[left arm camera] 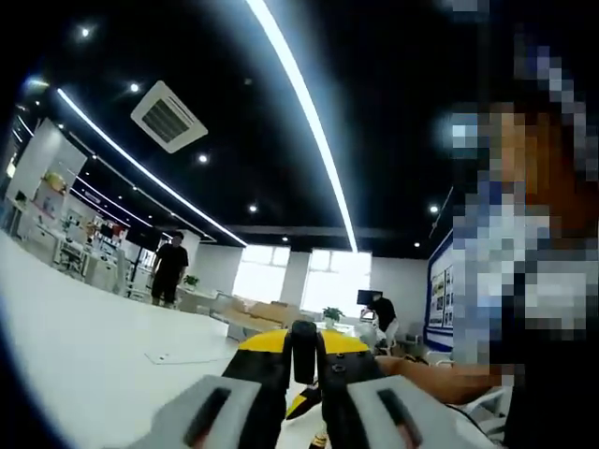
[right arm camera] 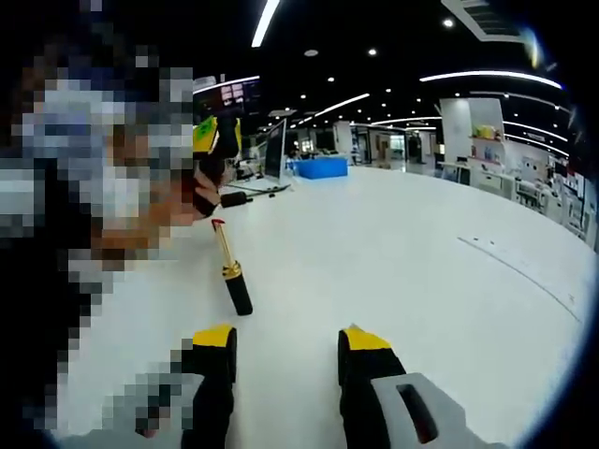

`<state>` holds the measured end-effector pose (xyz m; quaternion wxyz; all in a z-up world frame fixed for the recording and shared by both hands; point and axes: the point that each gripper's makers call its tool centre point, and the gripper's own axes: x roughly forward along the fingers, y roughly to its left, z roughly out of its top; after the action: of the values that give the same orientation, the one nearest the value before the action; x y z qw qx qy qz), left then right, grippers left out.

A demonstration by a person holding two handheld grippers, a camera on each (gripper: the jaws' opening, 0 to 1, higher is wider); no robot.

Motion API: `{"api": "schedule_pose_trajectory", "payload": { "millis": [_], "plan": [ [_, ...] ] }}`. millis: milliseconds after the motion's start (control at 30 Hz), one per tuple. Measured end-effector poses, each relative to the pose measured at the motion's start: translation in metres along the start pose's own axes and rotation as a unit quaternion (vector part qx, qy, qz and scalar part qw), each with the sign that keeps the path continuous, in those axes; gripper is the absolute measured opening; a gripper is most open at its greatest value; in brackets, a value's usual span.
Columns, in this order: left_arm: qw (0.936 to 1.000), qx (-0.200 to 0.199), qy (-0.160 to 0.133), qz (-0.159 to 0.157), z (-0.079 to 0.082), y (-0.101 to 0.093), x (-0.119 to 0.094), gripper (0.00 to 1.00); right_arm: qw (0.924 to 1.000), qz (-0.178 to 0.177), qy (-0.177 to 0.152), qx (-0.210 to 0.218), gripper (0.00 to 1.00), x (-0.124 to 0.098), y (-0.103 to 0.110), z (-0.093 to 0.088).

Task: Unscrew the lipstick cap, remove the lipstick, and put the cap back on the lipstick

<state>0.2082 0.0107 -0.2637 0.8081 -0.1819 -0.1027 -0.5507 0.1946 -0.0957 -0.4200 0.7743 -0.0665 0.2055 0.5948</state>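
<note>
**Cap clamped in left gripper; lipstick lying on the surface**

We see a wide white surface (right arm camera: 393,262) under a dark ceiling with strip lights (left arm camera: 299,103).

In the left gripper view, the left gripper (left arm camera: 305,360) holds its yellow-tipped jaws closed on the black lipstick cap (left arm camera: 304,351), which stands upright between them. A forearm (left arm camera: 440,379) reaches in from the right, just beside the jaws.

In the right gripper view, the right gripper (right arm camera: 285,351) hovers over the near edge of the surface with its jaws apart and nothing between them. The lipstick (right arm camera: 230,267) lies uncapped on the surface, ahead of the jaws and toward its left side: black base nearest the gripper, gold tube beyond, red tip farthest. We cannot tell whether it rests flat or leans.
</note>
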Motion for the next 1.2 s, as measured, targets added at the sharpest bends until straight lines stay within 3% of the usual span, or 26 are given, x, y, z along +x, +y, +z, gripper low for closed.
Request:
{"api": "schedule_pose_trajectory", "payload": {
  "millis": [300, 1200],
  "plan": [
    [0.9998, 0.000, -0.006, -0.016, 0.003, -0.007, 0.002, 0.13, 1.0000, 0.001, -0.003, 0.003, 0.43, -0.001, -0.004, 0.001],
    [0.9995, -0.009, -0.017, -0.027, 0.009, -0.011, 0.001, 0.13, 1.0000, 0.004, 0.008, -0.002, 0.44, -0.003, -0.018, -0.002]
  ]
}}
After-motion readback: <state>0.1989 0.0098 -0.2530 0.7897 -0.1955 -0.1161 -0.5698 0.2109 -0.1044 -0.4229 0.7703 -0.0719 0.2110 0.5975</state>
